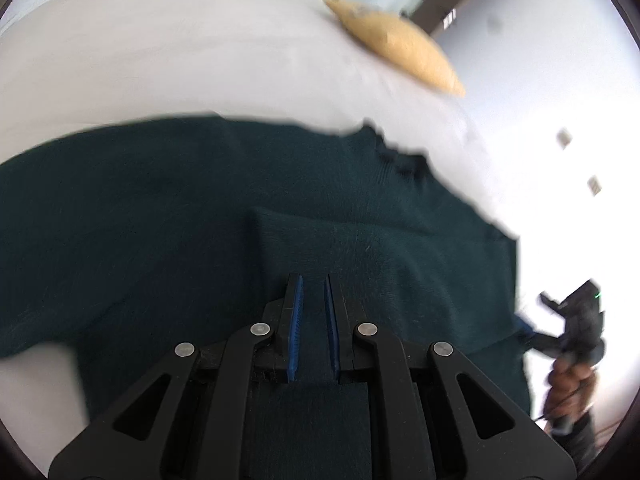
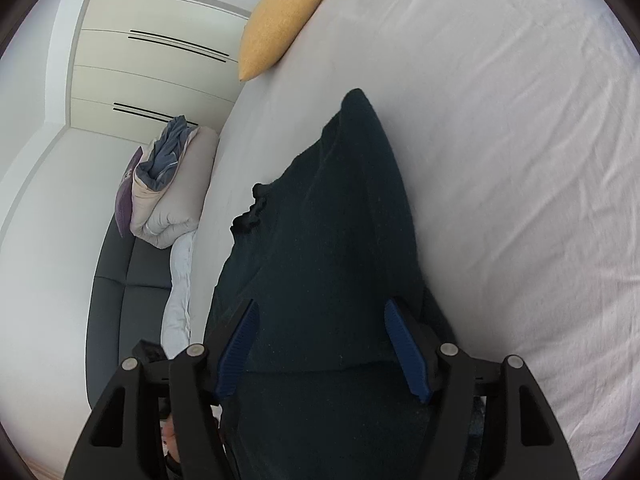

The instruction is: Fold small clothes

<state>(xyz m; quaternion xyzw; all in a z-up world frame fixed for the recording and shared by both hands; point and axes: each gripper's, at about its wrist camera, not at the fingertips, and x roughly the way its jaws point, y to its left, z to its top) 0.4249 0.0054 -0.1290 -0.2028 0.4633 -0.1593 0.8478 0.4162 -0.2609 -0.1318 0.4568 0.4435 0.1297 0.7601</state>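
A dark green knitted sweater (image 1: 200,200) lies spread on the white bed sheet (image 1: 160,60), with one part folded over its middle. My left gripper (image 1: 314,280) is shut on a fold of the sweater, and a strip of the fabric runs back between its blue pads. In the right wrist view the sweater (image 2: 340,220) stretches away from me to a point. My right gripper (image 2: 320,308) stands wide open over its near end, one finger at each side of the cloth. A person's hand (image 1: 568,384) holds that gripper at the sweater's right edge.
A yellow pillow (image 2: 284,16) lies at the far edge of the bed (image 2: 520,160). A folded duvet (image 2: 172,196) with a purple cushion rests on a dark sofa (image 2: 120,288) beside the bed. White cupboards stand behind.
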